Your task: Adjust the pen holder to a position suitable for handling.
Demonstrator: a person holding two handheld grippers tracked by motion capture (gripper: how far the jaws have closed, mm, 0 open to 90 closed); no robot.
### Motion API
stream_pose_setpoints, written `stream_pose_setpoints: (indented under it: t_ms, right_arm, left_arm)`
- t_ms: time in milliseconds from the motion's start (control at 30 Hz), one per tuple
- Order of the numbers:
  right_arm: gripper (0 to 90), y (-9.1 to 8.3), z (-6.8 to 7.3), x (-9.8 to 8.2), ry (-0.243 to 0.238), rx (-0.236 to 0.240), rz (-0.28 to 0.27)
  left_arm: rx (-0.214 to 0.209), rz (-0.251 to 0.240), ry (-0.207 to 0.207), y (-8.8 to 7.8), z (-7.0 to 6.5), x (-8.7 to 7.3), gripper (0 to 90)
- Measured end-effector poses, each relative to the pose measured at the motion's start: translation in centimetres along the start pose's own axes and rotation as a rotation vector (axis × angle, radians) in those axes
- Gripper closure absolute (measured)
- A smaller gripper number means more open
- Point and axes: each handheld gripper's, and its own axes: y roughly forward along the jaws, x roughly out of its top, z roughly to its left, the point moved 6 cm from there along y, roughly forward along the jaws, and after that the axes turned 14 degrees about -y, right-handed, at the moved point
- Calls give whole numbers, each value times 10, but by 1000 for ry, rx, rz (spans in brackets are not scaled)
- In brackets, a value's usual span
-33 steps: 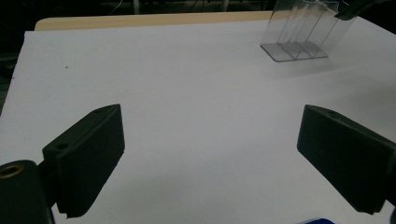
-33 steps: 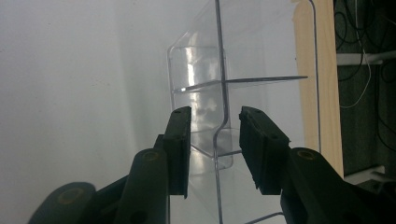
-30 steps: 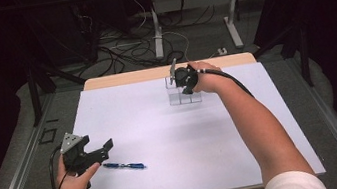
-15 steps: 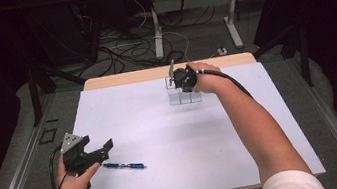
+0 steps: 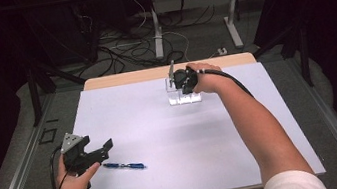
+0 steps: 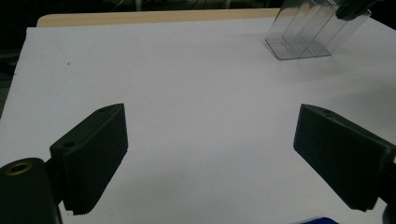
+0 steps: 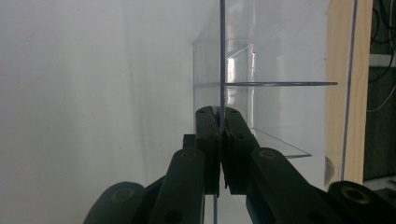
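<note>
A clear plastic holder (image 5: 184, 96) with upright dividers stands at the far middle of the white mat (image 5: 172, 134). My right gripper (image 5: 177, 79) is over it from the right. Its jaws have just been closing and now pinch the holder's thin upright wall (image 7: 221, 56), as the right gripper (image 7: 219, 116) view shows close up. A blue pen (image 5: 124, 166) lies near the front left. My left gripper (image 5: 100, 151) hovers just left of the pen, open and holding nothing. In the left gripper (image 6: 212, 119) view, the holder (image 6: 303, 39) is far off at the upper right.
The mat covers a wooden table whose bare far edge (image 5: 153, 73) shows behind the holder. Beyond it, cables and table legs (image 5: 157, 30) stand on the dark floor. A metal rail (image 5: 20, 167) runs along the left side.
</note>
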Motion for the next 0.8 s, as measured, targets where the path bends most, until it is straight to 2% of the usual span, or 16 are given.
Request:
stream_pose_setpoints:
  t_ms: [33, 67, 233, 300, 367, 400, 433, 467, 500, 700, 800]
  right_arm:
    - [877, -1, 2, 0, 9, 5, 4]
    - [879, 0, 2, 0, -9, 9, -2]
    - [888, -1, 4, 1, 1, 31, -2]
    - [886, -2, 5, 3, -5, 32, -19]
    - [887, -3, 7, 6, 16, 47, -28]
    - [885, -2, 7, 8, 14, 29, -52]
    - [885, -2, 7, 8, 14, 29, -52]
    - [886, -6, 9, 11, -12, 58, -22]
    - [885, -8, 10, 14, -21, 63, -17]
    - [886, -15, 14, 29, -33, 83, -51]
    - [885, -17, 20, 39, -33, 112, -69]
  left_arm:
    - [0, 1, 0, 0, 0, 0, 99]
    - [-1, 2, -1, 0, 0, 0, 99]
    - [0, -3, -2, 0, 1, 0, 99]
    - [2, -3, -3, -1, 1, 1, 99]
    - [2, -2, -3, -1, 2, 1, 99]
    - [3, -2, -3, -1, 2, 1, 99]
    - [3, -3, -3, -1, 2, 1, 99]
    - [3, -5, -4, -1, 1, 1, 99]
    - [3, -5, -4, -1, 1, 1, 99]
    - [5, -8, -1, -2, 1, 1, 99]
    - [5, -8, -2, -2, 1, 1, 99]
